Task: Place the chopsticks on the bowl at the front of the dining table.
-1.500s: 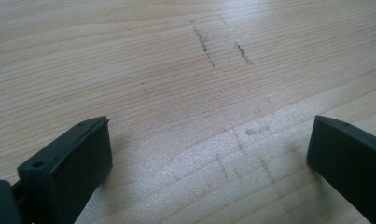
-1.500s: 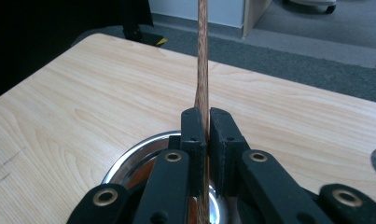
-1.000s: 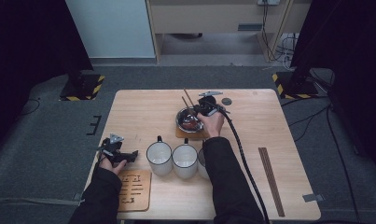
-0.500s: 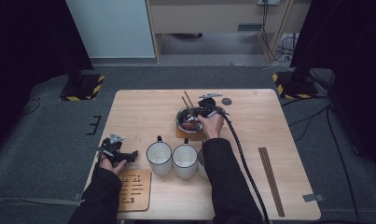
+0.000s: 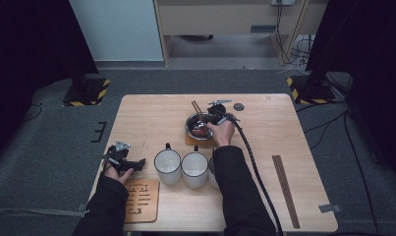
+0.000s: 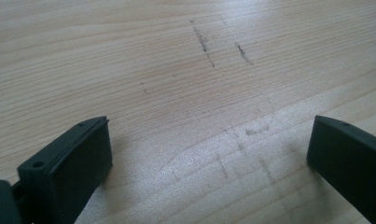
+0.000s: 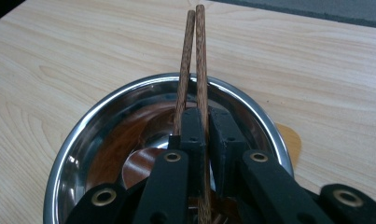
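Left hand-held gripper (image 6: 209, 154) jaws spread, right hand-held gripper (image 7: 205, 121) clamped

Below the fingers (image 7: 195, 140) of the right gripper (image 7: 205, 122), the chopsticks' (image 7: 197, 56) lower ends run off the picture's edge. The bowl's (image 7: 83, 135) near rim is cut off too. A third mug (image 5: 211, 167) hides behind the sleeve (image 5: 235, 182).

High view overhead; gripper views close, perhaps sharing table (image 5: 151, 113).
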{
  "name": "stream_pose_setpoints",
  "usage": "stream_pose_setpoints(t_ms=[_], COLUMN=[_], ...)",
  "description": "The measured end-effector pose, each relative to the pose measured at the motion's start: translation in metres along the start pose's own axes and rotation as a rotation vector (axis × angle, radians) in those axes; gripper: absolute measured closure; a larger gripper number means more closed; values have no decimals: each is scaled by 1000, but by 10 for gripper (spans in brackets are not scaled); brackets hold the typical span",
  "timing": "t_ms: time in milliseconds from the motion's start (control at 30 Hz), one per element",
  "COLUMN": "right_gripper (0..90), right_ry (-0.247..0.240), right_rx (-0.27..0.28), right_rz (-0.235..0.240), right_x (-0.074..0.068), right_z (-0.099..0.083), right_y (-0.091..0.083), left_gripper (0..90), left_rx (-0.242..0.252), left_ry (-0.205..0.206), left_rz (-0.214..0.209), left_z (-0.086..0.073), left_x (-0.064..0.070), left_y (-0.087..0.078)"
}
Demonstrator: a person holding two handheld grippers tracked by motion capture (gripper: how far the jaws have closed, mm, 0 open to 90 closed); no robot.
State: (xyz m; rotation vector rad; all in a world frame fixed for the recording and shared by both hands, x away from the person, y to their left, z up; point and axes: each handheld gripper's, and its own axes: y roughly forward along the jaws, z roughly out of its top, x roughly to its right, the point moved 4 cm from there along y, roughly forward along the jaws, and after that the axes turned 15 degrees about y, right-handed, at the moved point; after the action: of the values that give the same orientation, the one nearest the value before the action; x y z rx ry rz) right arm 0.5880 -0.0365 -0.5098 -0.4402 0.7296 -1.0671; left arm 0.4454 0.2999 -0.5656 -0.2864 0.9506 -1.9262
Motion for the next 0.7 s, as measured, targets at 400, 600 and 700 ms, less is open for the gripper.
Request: stream_pose_setpoints(t_ms=[400,600,700], right_gripper=[810,819,830], right_ry=[-26,-45,-55], right_rx=[-4,-12,-28], right_rz=[-10,-15,-16], right_x=[0,0,0], right_z=[2,1,-2], right_y=[-6,-11,-11], left_gripper=[0,0,0], left_rx=[0,0,0], left_ry=[0,0,0], left_rz=[0,0,0], left_z=[0,0,0], left_x=[0,0,0], left_y=[0,0,0])
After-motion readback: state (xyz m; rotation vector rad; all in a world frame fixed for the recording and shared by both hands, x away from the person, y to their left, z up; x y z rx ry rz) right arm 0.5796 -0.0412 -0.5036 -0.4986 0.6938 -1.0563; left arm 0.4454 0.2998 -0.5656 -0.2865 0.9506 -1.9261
